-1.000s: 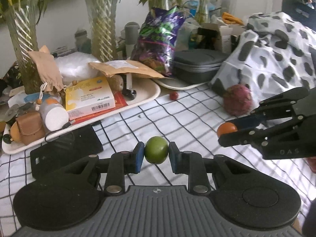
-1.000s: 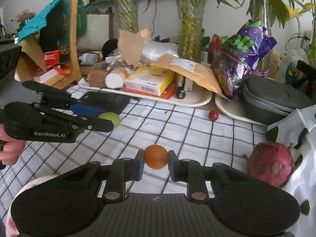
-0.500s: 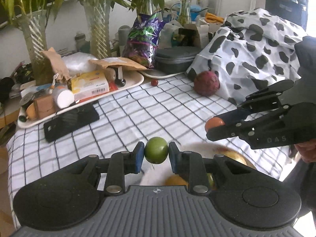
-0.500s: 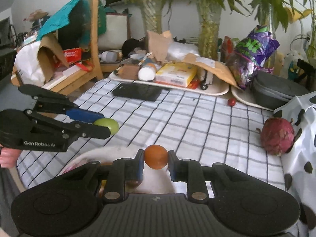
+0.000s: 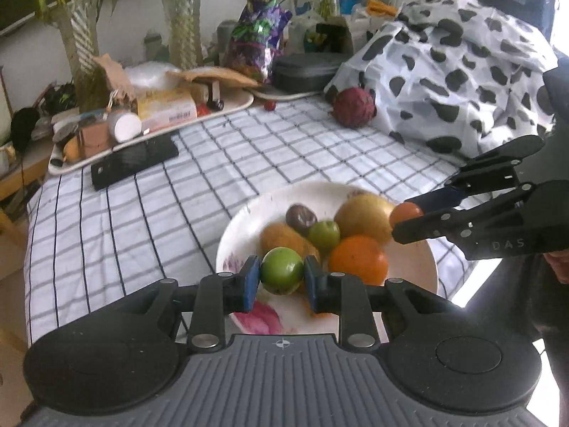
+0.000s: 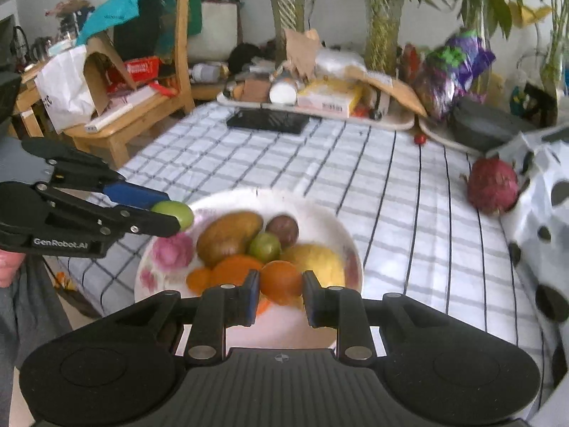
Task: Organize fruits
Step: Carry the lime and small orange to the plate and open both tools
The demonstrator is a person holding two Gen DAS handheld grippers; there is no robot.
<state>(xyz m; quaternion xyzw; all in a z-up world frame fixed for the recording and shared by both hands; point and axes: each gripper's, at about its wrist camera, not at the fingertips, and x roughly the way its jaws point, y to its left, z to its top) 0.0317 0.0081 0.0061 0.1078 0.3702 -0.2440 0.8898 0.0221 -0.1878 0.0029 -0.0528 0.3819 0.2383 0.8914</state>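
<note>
checked tablecloth (image 5: 149, 192), two loaded claws

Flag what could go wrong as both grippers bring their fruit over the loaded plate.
The white floral plate already holds a heap; the round green fruit in the left gripper could roll off it. The small orange fruit in the right gripper hangs near the rim and may drop outside.

Left tongs (image 5: 281, 277) clamp a green fruit (image 5: 282, 274) above the plate (image 5: 234, 227).
</note>
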